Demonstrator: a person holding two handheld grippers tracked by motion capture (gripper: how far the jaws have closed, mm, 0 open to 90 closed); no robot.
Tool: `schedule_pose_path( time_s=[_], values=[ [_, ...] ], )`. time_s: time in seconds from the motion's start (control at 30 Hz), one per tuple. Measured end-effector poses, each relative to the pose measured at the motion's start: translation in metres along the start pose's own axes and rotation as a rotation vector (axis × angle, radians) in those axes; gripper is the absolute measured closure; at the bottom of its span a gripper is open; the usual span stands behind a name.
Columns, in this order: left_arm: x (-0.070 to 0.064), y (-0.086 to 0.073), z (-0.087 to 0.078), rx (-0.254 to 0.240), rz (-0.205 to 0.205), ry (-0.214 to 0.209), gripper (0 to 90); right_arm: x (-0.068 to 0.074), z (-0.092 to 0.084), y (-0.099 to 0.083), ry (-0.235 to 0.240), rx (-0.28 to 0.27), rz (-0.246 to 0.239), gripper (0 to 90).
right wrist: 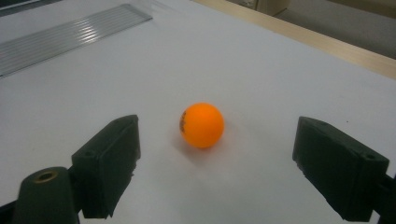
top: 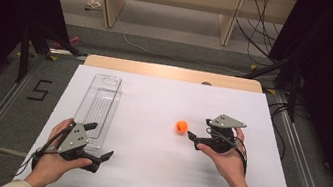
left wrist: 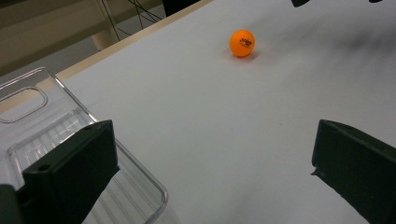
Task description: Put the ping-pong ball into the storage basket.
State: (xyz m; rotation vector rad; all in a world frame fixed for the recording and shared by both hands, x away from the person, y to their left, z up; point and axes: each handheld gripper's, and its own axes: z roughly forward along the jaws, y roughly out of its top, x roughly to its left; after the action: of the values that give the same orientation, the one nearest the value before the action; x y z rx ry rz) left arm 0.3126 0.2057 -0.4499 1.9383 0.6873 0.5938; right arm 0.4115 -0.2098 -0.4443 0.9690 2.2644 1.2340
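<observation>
The left claw [top: 98,142] sits low at about 7 o'clock on the white surface [top: 152,172], its jaws wide apart with nothing between them, one jaw over the near end of the clear tray [top: 98,105]. The right claw [top: 199,131] is at 4 o'clock, jaws wide apart too. The orange ball [top: 181,126] rests on the surface just past them, near the middle, well apart from the tray at 10 o'clock.

Even, soft overhead light on the white worktop [top: 152,172]; dark surroundings at the high view's sides. The ball [right wrist: 201,125], between the right fingers [right wrist: 109,163], casts a faint shadow. Near fingers are slightly blurred, pictures grainy.
</observation>
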Motion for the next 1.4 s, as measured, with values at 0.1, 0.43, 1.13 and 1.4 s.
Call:
schedule_pose_path(
  time_s=[0.1,0.43,1.13,1.4],
  values=[
    [0.000,0.000,0.000,-0.001,0.000,0.001,0.0,0.000,0.002,0.001,0.001,0.000,-0.001,15.9],
    [0.000,0.000,0.000,-0.001,-0.001,0.001,0.0,-0.001,0.009,0.002,0.001,0.008,-0.001,15.9],
    [0.001,0.000,-0.001,-0.001,-0.002,0.001,0.0,-0.001,0.025,0.006,0.007,0.029,0.002,15.9],
    [0.001,0.000,-0.001,-0.001,-0.004,-0.001,0.0,-0.001,0.031,0.006,0.014,0.036,0.002,15.9]
  ],
)
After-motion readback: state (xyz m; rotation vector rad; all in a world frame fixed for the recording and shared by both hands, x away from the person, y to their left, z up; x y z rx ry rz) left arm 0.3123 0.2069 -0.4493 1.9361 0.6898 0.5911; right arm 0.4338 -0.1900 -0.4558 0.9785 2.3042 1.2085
